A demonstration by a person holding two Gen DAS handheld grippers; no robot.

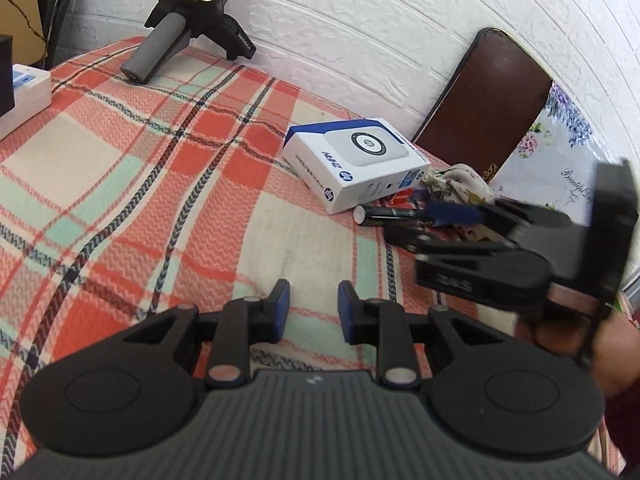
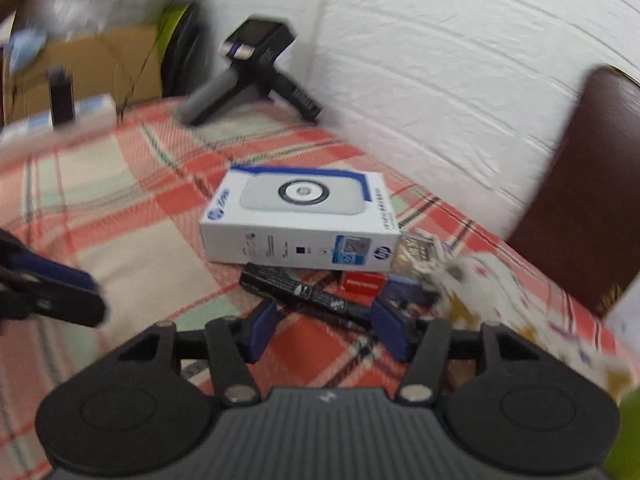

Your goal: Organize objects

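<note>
We see the left gripper (image 1: 313,307) at six o'clock, nearly closed and holding nothing, over a plaid tabletop (image 1: 132,184). A white box (image 1: 356,162) lies at one o'clock, a black marker (image 1: 394,213) just beside it. The right gripper (image 2: 325,326) stands apart around nothing, near the marker.

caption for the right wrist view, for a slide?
Right gripper, jaws open, nears a black marker lying before a white box on the plaid cloth.

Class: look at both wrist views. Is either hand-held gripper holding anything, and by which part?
Neither. The left hand-held gripper and right hand-held gripper both have nothing between them.
</note>
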